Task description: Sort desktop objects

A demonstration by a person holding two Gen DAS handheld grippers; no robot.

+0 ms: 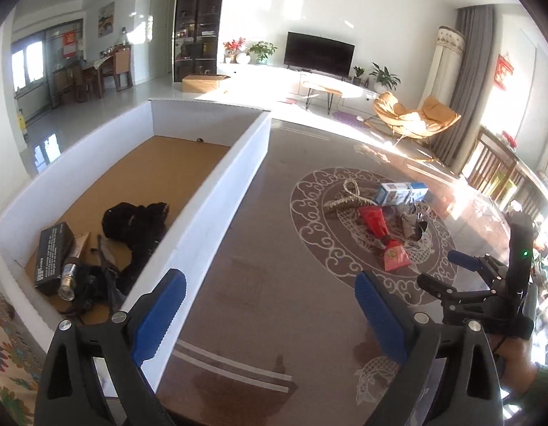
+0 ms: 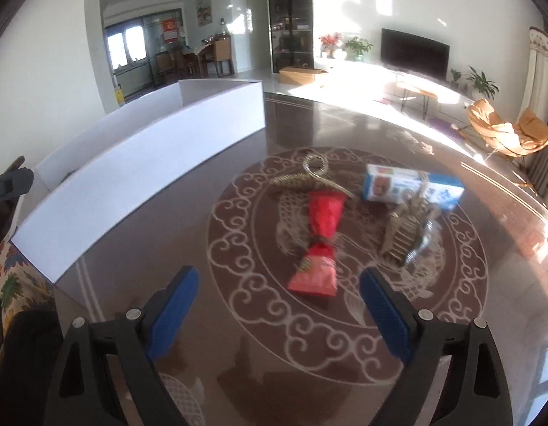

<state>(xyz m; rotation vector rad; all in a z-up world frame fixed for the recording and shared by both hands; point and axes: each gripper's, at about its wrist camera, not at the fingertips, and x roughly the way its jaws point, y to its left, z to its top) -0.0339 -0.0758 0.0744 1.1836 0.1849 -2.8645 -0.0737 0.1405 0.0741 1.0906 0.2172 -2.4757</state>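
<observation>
A white-walled box [image 1: 210,191] with a brown floor stands on the left of the glossy brown table [image 1: 274,248]; it also shows in the right wrist view [image 2: 139,163]. Inside lie a black carton [image 1: 52,254], a silver-capped tube [image 1: 73,266] and black cloth items [image 1: 135,227]. On the table's round pattern lie a red packet [image 2: 318,245], a gold hair claw [image 2: 309,181], a blue-white carton [image 2: 412,188] and a silvery clip [image 2: 408,238]. My left gripper [image 1: 270,305] is open and empty beside the box's near corner. My right gripper [image 2: 279,305] is open and empty, just short of the red packet.
The right gripper's body [image 1: 487,284] shows at the right of the left wrist view. A flowered cloth [image 1: 4,365] lies at the table's near left. Beyond the table are a TV [image 1: 320,51], an orange chair [image 1: 412,117] and wooden chair backs [image 1: 501,174].
</observation>
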